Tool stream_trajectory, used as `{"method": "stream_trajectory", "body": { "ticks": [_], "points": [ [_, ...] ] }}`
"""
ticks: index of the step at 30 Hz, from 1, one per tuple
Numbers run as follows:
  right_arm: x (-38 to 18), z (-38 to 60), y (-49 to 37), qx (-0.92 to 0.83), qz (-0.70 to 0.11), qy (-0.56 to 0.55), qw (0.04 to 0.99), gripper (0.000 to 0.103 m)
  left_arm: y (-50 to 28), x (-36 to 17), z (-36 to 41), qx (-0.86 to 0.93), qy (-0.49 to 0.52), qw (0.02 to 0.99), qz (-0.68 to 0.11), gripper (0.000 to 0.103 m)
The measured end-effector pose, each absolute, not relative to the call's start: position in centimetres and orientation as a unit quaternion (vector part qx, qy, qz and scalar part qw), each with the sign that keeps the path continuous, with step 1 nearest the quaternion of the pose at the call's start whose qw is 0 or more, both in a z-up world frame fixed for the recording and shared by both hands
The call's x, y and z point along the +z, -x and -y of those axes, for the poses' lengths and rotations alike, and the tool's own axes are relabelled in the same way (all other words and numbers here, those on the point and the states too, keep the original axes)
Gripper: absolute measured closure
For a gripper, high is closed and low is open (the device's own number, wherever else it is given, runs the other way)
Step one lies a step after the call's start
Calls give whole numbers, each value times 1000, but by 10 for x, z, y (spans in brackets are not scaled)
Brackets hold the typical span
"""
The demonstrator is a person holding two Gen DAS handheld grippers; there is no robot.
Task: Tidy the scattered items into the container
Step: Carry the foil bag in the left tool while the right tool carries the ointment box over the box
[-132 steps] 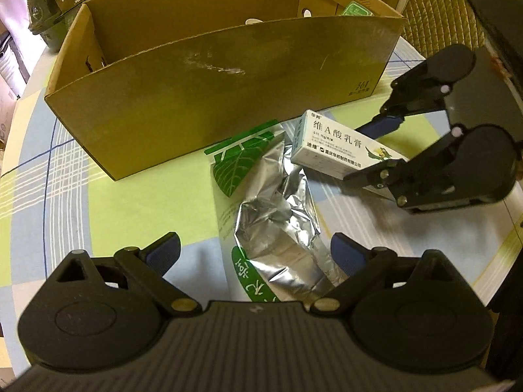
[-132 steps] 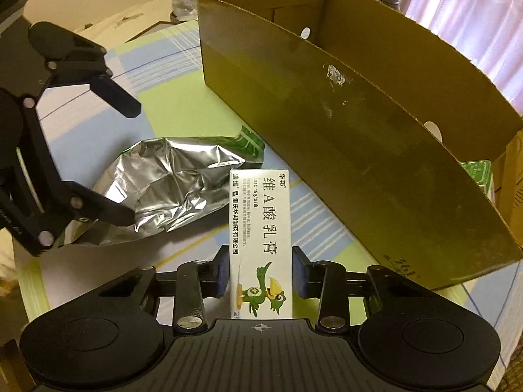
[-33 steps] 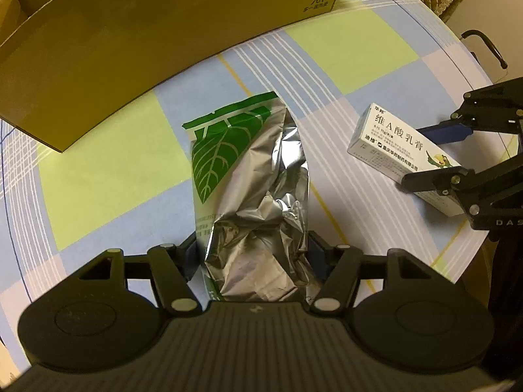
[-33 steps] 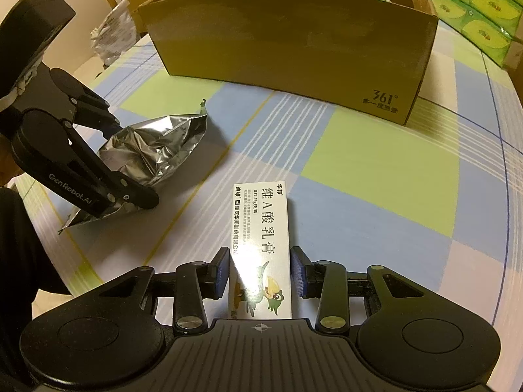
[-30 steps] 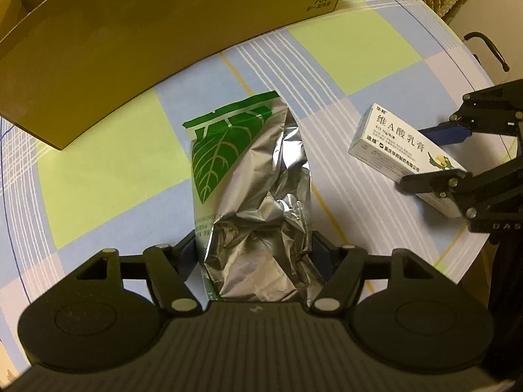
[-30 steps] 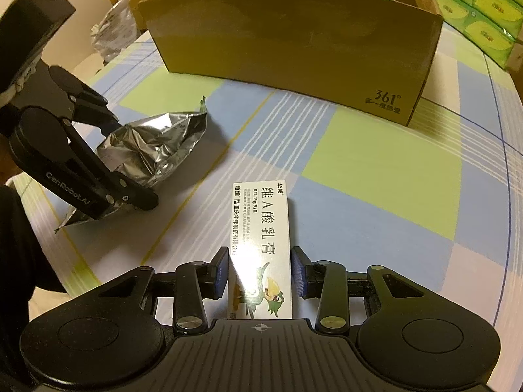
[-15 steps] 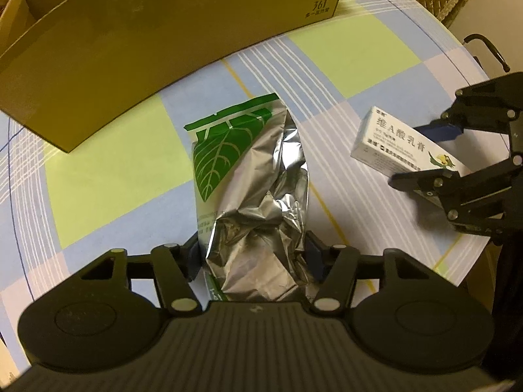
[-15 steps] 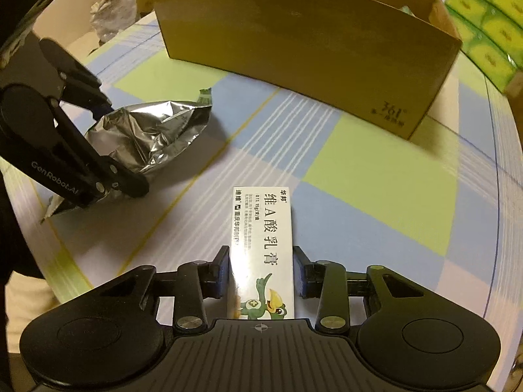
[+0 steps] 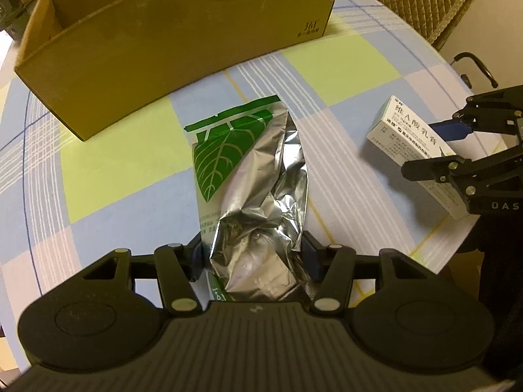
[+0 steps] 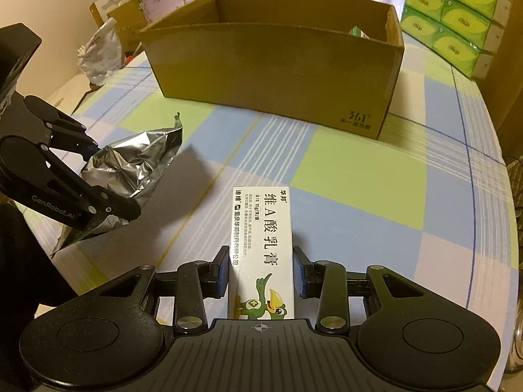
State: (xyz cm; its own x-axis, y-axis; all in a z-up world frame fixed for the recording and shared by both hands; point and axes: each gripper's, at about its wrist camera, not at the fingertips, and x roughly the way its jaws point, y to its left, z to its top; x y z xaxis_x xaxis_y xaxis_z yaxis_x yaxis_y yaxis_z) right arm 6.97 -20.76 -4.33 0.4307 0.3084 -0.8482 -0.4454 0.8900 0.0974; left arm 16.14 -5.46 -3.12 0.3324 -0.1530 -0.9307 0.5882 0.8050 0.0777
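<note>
Left gripper [image 9: 253, 258] closed on the near end of a crumpled foil bag [image 9: 251, 183], one blue pad on each side of it. Bag stretching forward from between the fingers, green leaf print at its far end, lying on the checked tablecloth [image 9: 124, 160]. Straight ahead of the fingertips, beyond the far end of the bag and apart from it, a long cardboard box [image 9: 183, 42], open at the top.

Right gripper [image 10: 261, 276] closed on a white medicine carton [image 10: 261, 238], pads pressed to its two long sides. Carton pointing forward from between the fingers, printed face up, a green cartoon bird at the end nearest the camera. Hard to say from the right wrist view whether the carton rests on the cloth or is raised a little above it. Ahead of these fingers, well apart, the same cardboard box [image 10: 278, 65], with something green inside at its right end, too small to identify. Left of the fingers, the foil bag [image 10: 130, 170] in the left gripper [image 10: 108, 179]. Beyond the box to the right, stacked green packs [image 10: 454, 9].

In the left wrist view, right of the fingers, the carton [image 9: 412, 140] held by the right gripper [image 9: 434, 150], near the table edge.
</note>
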Motion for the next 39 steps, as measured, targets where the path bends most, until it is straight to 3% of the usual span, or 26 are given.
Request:
{"method": "stream_trajectory", "body": {
  "ticks": [25, 39],
  "points": [
    [-4, 191, -81, 236, -444, 67, 862, 63, -159, 25, 41, -245, -232, 806, -486, 50],
    [46, 183, -124, 243, -398, 86, 880, 63, -183, 75, 46, -249, -232, 821, -457, 50]
  ]
}}
